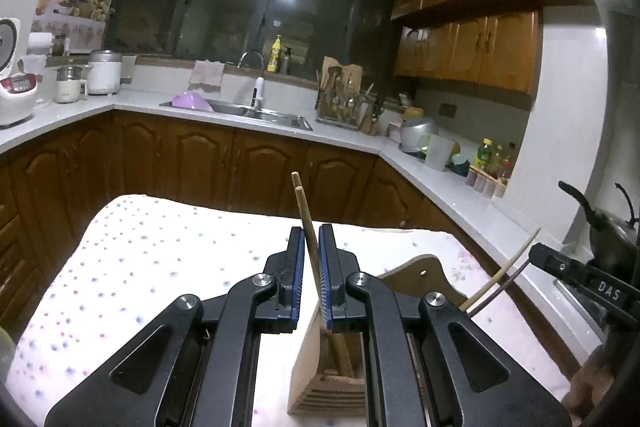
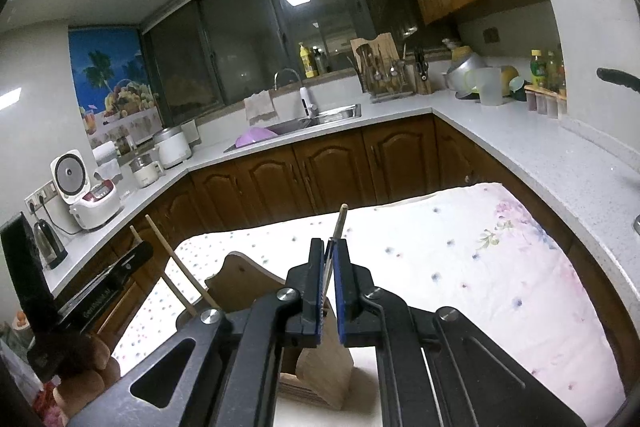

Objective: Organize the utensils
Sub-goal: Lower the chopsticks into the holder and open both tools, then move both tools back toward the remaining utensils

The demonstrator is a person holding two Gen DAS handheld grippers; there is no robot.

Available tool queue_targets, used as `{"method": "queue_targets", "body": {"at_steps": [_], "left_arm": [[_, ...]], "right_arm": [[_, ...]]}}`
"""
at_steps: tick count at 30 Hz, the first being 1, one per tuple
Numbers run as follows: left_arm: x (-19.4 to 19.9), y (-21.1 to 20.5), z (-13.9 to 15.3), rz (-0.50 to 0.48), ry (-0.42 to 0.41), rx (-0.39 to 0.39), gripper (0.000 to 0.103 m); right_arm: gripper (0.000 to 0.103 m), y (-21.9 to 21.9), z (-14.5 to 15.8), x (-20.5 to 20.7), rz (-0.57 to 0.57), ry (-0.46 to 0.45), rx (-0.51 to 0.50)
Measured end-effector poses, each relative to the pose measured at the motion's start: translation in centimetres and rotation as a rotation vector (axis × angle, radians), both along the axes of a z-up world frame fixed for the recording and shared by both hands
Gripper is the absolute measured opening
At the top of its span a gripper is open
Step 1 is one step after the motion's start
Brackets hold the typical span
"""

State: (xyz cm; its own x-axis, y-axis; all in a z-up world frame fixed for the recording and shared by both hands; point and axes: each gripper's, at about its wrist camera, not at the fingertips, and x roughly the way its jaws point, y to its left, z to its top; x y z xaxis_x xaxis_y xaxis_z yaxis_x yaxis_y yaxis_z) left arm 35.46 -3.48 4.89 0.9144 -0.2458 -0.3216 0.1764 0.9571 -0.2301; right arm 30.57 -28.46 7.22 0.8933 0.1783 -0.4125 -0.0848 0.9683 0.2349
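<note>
My left gripper point(image 1: 312, 231) is shut on a pair of wooden chopsticks point(image 1: 304, 207) that stand almost upright. Their lower ends reach down into a wooden utensil holder point(image 1: 316, 371) on the dotted tablecloth point(image 1: 160, 247). My right gripper point(image 2: 329, 243) is shut on thin chopsticks point(image 2: 341, 221), just above the same holder point(image 2: 324, 351). In the left wrist view the right gripper point(image 1: 560, 263) shows at the right edge, with one pale and one dark chopstick point(image 1: 508, 267) slanting down toward the holder. In the right wrist view the left gripper point(image 2: 128, 259) and its wooden chopsticks point(image 2: 172, 251) appear at the left.
The cloth-covered table point(image 2: 460, 267) has a white kitchen counter point(image 2: 540, 147) around it, over brown cabinets. A sink point(image 1: 256, 113), a utensil rack point(image 1: 340, 103), rice cookers point(image 2: 92, 199) and a dark kettle point(image 1: 612, 235) stand on the counter. A hand point(image 2: 80, 367) holds the left gripper.
</note>
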Motion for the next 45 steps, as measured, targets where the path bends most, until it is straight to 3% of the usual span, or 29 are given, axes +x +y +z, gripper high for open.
{"method": "queue_targets", "body": {"at_steps": [10, 12, 13, 15, 19, 21, 26, 45], "left_arm": [[0.1, 0.1, 0.1, -0.009, 0.029, 0.004, 0.008], [0.0, 0.4, 0.1, -0.009, 0.036, 0.007, 0.014], [-0.1, 0.5, 0.2, -0.008, 0.042, 0.006, 0.021], [-0.6, 0.9, 0.3, 0.015, 0.040, -0.004, 0.060], [-1.8, 1.8, 0.7, 0.027, 0.038, -0.018, 0.066], [-2.5, 2.1, 0.8, 0.030, 0.042, -0.013, 0.071], [-4.7, 3.0, 0.7, 0.033, 0.054, 0.012, 0.076], [-12.1, 5.1, -2.3, 0.039, 0.184, 0.016, 0.083]], "right_arm": [[0.010, -0.1, -0.1, 0.2, 0.007, 0.011, 0.005], [0.012, 0.0, 0.0, 0.2, 0.004, 0.009, 0.008], [0.017, -0.1, -0.1, 0.1, 0.005, 0.008, 0.013], [0.044, -0.3, -0.1, -0.2, -0.004, 0.003, 0.022], [0.058, -0.6, 0.2, -1.1, -0.002, -0.008, 0.039], [0.074, -0.6, 0.3, -1.7, 0.005, -0.011, 0.046], [0.093, -0.6, 0.5, -4.0, 0.028, -0.042, 0.045], [0.095, -0.6, -2.1, -10.7, 0.034, 0.040, 0.022]]}}
